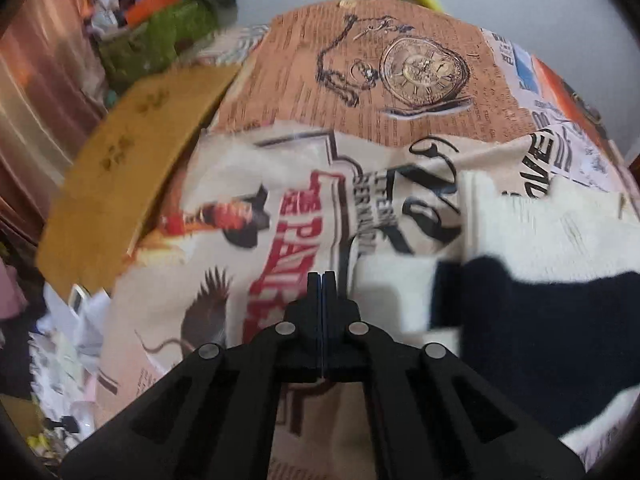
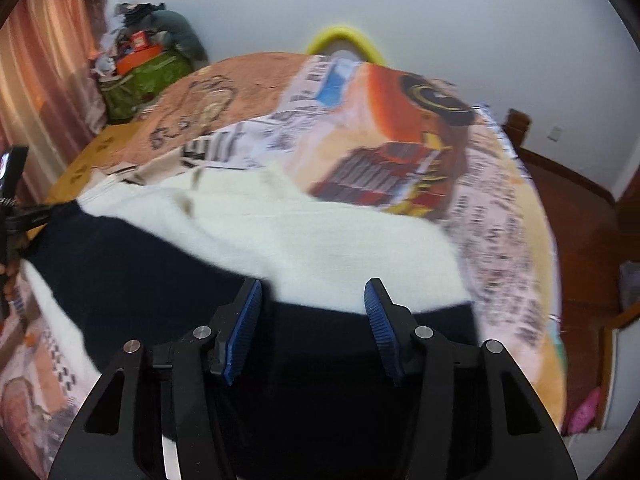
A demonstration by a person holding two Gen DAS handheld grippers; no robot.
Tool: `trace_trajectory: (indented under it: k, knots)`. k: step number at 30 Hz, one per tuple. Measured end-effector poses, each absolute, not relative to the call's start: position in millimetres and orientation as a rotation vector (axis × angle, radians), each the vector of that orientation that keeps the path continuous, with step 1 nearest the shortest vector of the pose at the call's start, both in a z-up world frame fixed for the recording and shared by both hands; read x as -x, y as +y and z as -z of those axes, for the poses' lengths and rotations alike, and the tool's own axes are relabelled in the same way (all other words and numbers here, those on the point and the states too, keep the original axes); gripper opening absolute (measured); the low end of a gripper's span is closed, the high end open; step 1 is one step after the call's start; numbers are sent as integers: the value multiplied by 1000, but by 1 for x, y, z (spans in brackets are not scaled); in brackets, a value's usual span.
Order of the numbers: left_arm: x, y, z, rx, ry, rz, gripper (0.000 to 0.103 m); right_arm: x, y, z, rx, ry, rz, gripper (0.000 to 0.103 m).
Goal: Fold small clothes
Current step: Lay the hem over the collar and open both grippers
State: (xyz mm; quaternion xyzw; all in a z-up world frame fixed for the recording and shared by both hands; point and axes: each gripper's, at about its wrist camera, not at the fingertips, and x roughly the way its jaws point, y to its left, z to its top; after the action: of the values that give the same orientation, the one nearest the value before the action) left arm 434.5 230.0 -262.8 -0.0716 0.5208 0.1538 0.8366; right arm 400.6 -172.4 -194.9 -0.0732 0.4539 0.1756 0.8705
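A small knit garment lies flat on the bed, part white (image 2: 320,240) and part dark navy (image 2: 140,272). In the left wrist view it lies at the right, white part (image 1: 540,232) behind the navy part (image 1: 540,320). My right gripper (image 2: 314,292) hovers over the line between navy and white, open, with nothing between its blue pads (image 2: 244,328). My left gripper (image 1: 322,280) is shut, its fingers pressed together with no cloth visible between them. It is over the printed bedspread (image 1: 280,208), just left of the garment's edge.
The bedspread (image 2: 400,140) covers the whole bed. A yellow-brown mat (image 1: 120,184) lies along its left side. A green bag of clutter (image 2: 140,80) and a curtain stand at the back left. Papers litter the floor (image 1: 60,340) on the left; wooden floor (image 2: 572,220) shows at the right.
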Motion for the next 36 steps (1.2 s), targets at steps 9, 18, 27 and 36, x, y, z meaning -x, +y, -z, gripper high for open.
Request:
trace_trajectory:
  k: [9,18,27,36]
  knots:
    - [-432,201,207,101,990,-152,23,-406,-214,167,81,917,-340,43]
    - [-495,151,242,54,1097,-115,41,-445,-194,200,88,1068,-380,21]
    - [-484,171,250,64,1015,-291,6,-431,-209,180,120,881,-337,5]
    - [-483,180,254,133,1088,-230,9,-434,-201,191,192,965,-300,7]
